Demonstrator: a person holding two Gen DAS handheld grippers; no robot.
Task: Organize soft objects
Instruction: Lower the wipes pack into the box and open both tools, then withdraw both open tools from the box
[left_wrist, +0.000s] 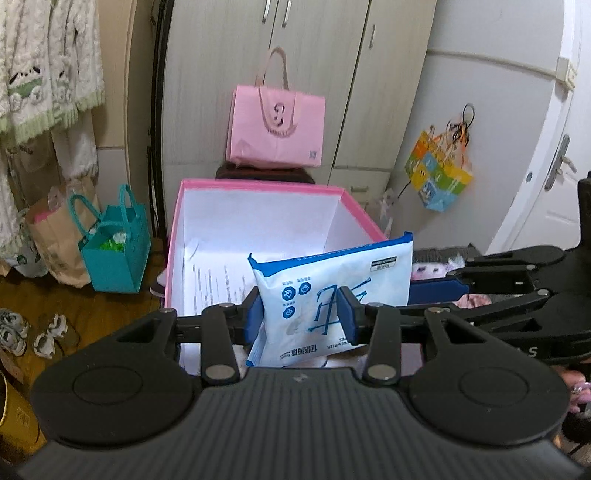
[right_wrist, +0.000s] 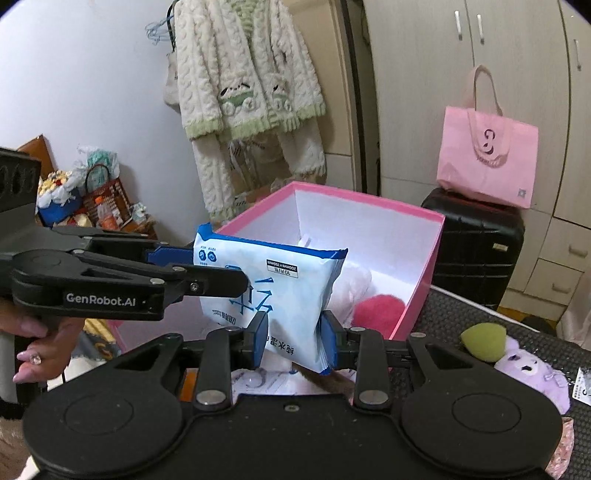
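Observation:
A blue-and-white pack of wet wipes (left_wrist: 332, 291) is held above the near edge of the pink box (left_wrist: 258, 186) with a white inside. My left gripper (left_wrist: 301, 314) is shut on the pack's lower part. My right gripper (right_wrist: 293, 334) is shut on the same pack (right_wrist: 280, 291) at its other end. In the right wrist view the left gripper (right_wrist: 207, 280) reaches in from the left. Inside the box (right_wrist: 417, 291) lie a pink fluffy ball (right_wrist: 376, 312) and a white soft item (right_wrist: 351, 284).
A green sponge (right_wrist: 482, 338) and a purple plush toy (right_wrist: 535, 373) lie on the dark mat (right_wrist: 461, 314) to the right of the box. A pink tote bag (right_wrist: 487, 158) sits on a black suitcase (right_wrist: 476, 243) behind it. A teal bag (left_wrist: 116, 251) stands on the floor at left.

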